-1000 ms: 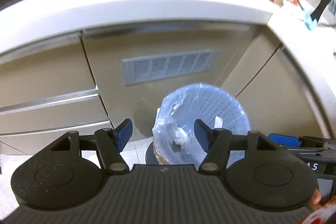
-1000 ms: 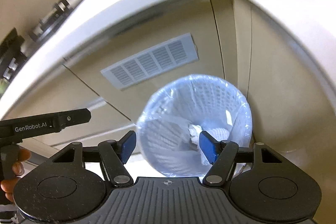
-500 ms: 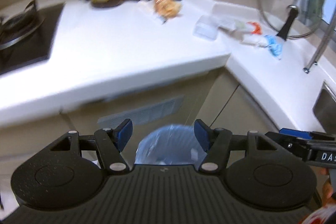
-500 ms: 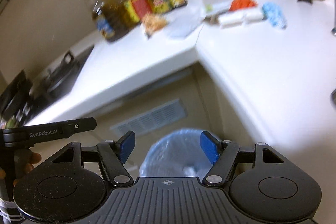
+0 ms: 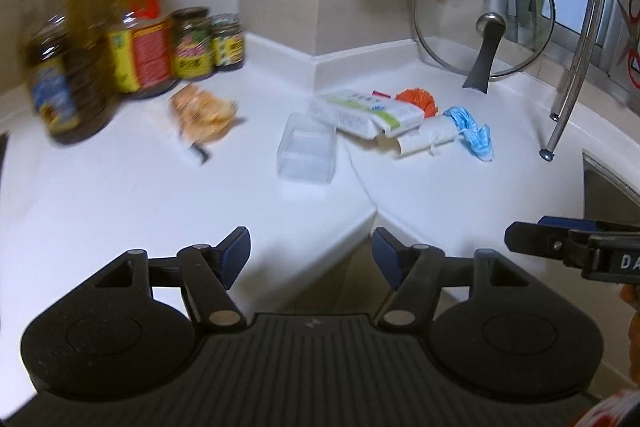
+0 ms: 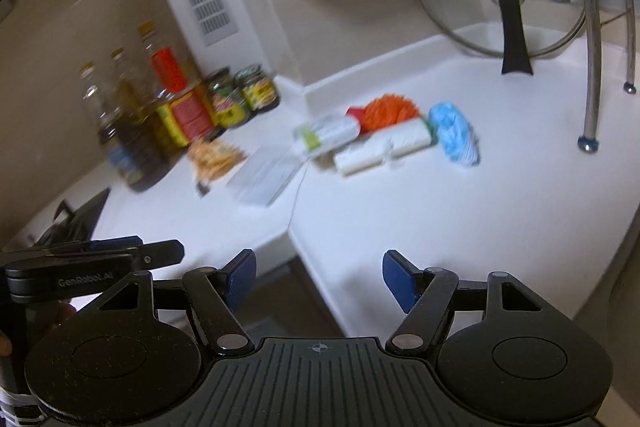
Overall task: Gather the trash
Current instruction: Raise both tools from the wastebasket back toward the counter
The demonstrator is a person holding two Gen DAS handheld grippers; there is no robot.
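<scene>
Trash lies in the corner of the white counter [image 5: 120, 195]: an orange snack wrapper [image 5: 202, 113], a clear plastic box [image 5: 306, 153], a white-green packet [image 5: 364, 113], an orange scrubber-like ball [image 5: 416, 99], a white crumpled wrapper [image 5: 426, 137] and a blue crumpled piece [image 5: 472, 131]. They also show in the right wrist view: wrapper [image 6: 216, 157], box [image 6: 264, 175], packet [image 6: 326, 133], orange ball [image 6: 390, 111], blue piece [image 6: 454, 135]. My left gripper [image 5: 311, 255] is open and empty at the counter's front edge. My right gripper [image 6: 319, 277] is open and empty there too.
Oil and sauce bottles [image 5: 72, 67] and jars [image 5: 192, 45] stand at the back left. A glass pot lid [image 5: 484, 15] leans on the back wall. A metal rack leg [image 5: 568, 67] stands at right beside a sink edge [image 5: 608, 175]. A stove corner [image 6: 80, 219] lies left.
Both grippers have risen from over the lined bin on the floor up to counter height. The bin is out of view and the counter trash is in view. Both stayed open.
</scene>
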